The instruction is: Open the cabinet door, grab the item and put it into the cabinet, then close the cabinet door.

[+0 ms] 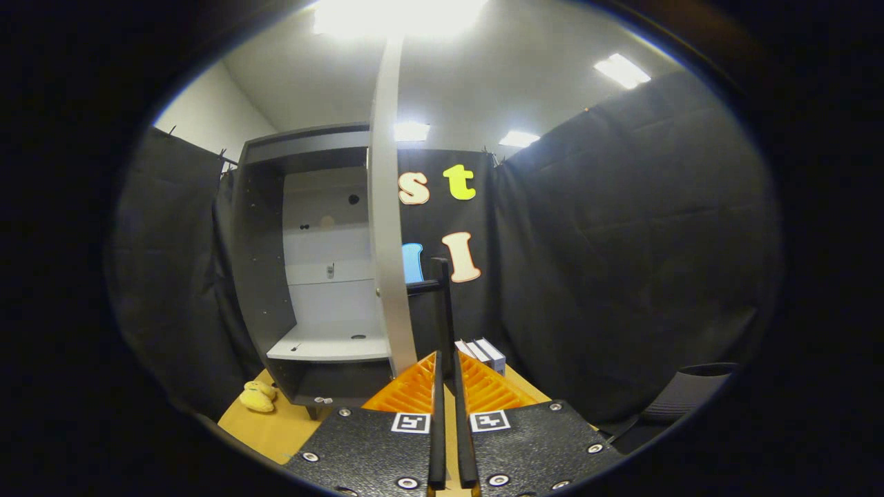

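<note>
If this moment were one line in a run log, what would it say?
cabinet door: open | gripper: shut on door handle | yellow item: on table, left of cabinet | shelf: bare

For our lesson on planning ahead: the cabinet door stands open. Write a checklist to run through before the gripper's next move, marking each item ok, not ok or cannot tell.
1. Cabinet door open wide: ok, it stands edge-on to the gripper.
2. Gripper free of the door handle: cannot tell; its fingers are nearly together and the handle is just ahead of them.
3. Room on the shelf: ok.
4. Yellow item within reach: ok; it lies on the table, left of the cabinet.
5. Item grabbed: not ok, not yet.
</note>
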The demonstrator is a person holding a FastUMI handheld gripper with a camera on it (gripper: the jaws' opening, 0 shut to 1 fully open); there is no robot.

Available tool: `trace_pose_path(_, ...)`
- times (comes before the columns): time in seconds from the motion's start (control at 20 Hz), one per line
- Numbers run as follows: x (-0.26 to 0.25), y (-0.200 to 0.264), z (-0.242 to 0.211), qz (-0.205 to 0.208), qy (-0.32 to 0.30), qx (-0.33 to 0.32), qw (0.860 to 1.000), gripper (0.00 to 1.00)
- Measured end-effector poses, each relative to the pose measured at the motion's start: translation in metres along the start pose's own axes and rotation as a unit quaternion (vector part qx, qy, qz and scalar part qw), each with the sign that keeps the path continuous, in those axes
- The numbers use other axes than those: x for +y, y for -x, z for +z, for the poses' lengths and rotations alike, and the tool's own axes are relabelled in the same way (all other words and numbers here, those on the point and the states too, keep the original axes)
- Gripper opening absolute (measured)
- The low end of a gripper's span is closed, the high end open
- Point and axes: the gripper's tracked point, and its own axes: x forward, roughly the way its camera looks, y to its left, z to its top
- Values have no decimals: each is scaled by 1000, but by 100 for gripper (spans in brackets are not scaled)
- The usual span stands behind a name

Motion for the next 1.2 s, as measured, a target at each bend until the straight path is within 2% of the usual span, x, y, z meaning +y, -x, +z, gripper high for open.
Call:
trace_pose_path(0.1,-2,5,4,-4,11,-15,1000,7)
trace_pose_path(0.2,0,13,3,-7,27,-30,999,12)
trace_pose_path(0.25,5,18,3,-5,33,-40,999,23)
trace_pose_path(0.45,34,34,-2,4,38,-86,996,88)
trace_pose_path(0.55,52,36,-18,15,26,-86,996,93)
trace_pose_path(1.0,130,20,-99,63,-40,-70,995,93)
trace_pose_path(1.2,179,18,-145,111,-39,-41,992,94)
